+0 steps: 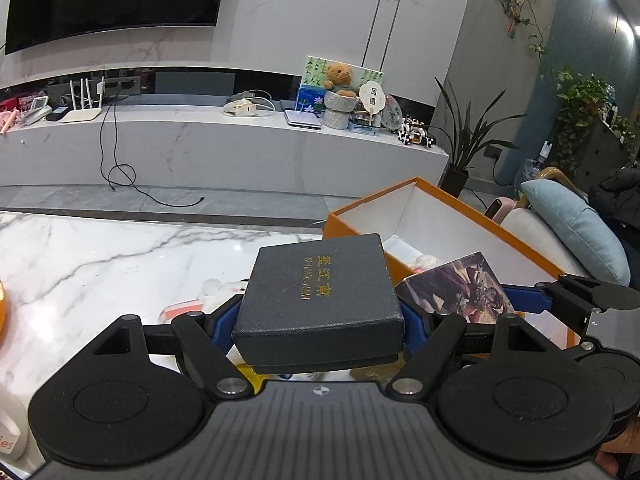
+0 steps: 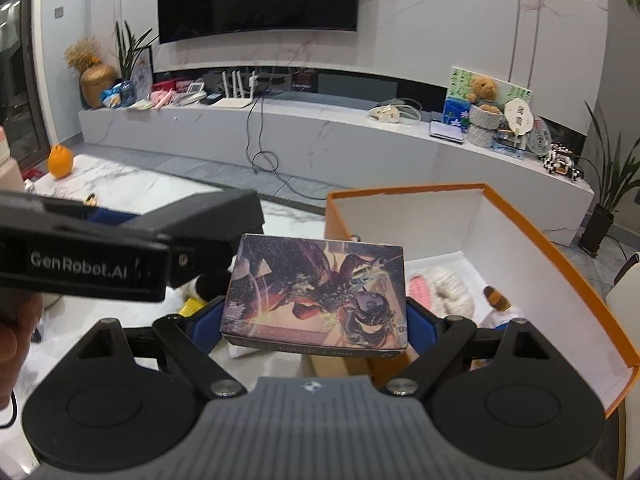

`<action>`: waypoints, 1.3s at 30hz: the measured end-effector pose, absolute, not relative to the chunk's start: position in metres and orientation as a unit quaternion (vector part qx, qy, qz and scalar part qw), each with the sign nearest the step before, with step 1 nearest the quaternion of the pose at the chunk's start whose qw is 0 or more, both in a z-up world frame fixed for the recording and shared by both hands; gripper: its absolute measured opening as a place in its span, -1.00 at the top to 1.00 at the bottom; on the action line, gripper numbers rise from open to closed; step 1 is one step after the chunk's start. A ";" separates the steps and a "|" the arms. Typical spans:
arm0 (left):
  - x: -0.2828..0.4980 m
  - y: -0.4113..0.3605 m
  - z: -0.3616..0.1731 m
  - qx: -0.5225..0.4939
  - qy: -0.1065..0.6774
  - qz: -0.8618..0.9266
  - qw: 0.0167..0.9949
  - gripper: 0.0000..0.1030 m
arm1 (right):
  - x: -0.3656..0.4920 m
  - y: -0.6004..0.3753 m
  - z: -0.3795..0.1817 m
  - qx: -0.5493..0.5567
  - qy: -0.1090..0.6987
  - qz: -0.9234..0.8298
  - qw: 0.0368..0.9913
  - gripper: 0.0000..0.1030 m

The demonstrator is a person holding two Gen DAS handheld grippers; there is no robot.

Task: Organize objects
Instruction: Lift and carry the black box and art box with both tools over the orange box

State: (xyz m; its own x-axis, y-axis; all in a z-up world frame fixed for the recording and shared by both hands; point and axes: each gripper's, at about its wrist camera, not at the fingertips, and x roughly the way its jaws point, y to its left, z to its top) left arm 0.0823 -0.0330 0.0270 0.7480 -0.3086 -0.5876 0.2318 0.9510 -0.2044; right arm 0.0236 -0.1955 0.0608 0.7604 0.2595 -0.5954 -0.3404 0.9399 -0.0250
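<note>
From the left wrist camera, the left gripper [image 1: 320, 316] carries a dark grey box [image 1: 320, 300], square, flat-lidded, with a fine grained, leather-like skin and gold lettering stamped across the top. The blue pads [image 1: 226, 326] press on its two sides, so the jaws stand wide and are filled by the box, which is lifted clear of the white marble table [image 1: 92, 264] with grey veins. The gripper tilts downward over the table. Just to the right is a printed box [image 1: 456, 292] with glossy dark artwork, clamped by the other gripper, whose black finger reaches in from the right edge. Behind both stands an open orange carton [image 1: 444, 208] with smooth white inner walls.

From the right wrist camera, the right gripper [image 2: 316, 320] clamps the printed box [image 2: 320, 296], a rectangular cardboard piece with purple and red artwork, between its blue pads [image 2: 210, 326]; the jaws are wide and gripping its sides. It hangs in front of the near-left corner of the orange carton [image 2: 560, 248], also angled downward. Inside the carton, on its white floor, lie a fluffy cream knitted item [image 2: 448, 284] and a small brown striped thing [image 2: 496, 298]. The left gripper [image 2: 120, 252] crosses the left side as a matt black body with white lettering, a hand [image 2: 16, 340] visible beneath it.
</note>
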 end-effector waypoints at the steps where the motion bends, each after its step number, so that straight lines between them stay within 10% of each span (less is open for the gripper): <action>1: 0.083 -0.035 0.028 -0.061 0.322 -0.146 0.933 -0.75 | 0.024 -0.197 0.062 -0.064 0.305 0.158 0.937 -0.74; 39: 0.108 -0.135 0.034 -0.043 0.292 -0.201 0.934 -0.75 | 0.031 -0.287 0.076 -0.018 0.293 0.054 0.954 -0.74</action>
